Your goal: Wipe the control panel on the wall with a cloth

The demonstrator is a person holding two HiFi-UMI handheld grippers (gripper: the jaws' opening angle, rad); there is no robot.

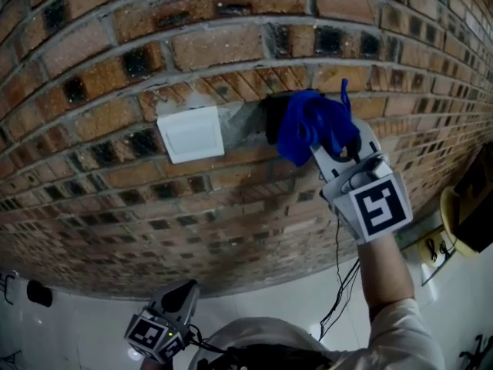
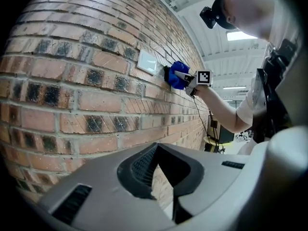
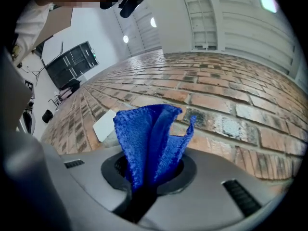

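Note:
A white control panel [image 1: 191, 133] is set into the brick wall [image 1: 92, 91]. Just right of it sits a dark box [image 1: 271, 118], mostly covered by a blue cloth [image 1: 312, 126]. My right gripper [image 1: 327, 143] is shut on the blue cloth and holds it against the wall at that dark box. In the right gripper view the cloth [image 3: 149, 138] stands bunched between the jaws, with the white panel [image 3: 105, 124] to its left. My left gripper [image 1: 179, 297] hangs low near the wall's base, shut and empty. The left gripper view looks along the wall at the panel [image 2: 147, 61] and the cloth [image 2: 179, 76].
A black cable [image 1: 339, 284] hangs from the right gripper down to the white floor. A yellow round object [image 1: 461, 216] stands at the right edge. A small black object [image 1: 38, 292] lies at the lower left.

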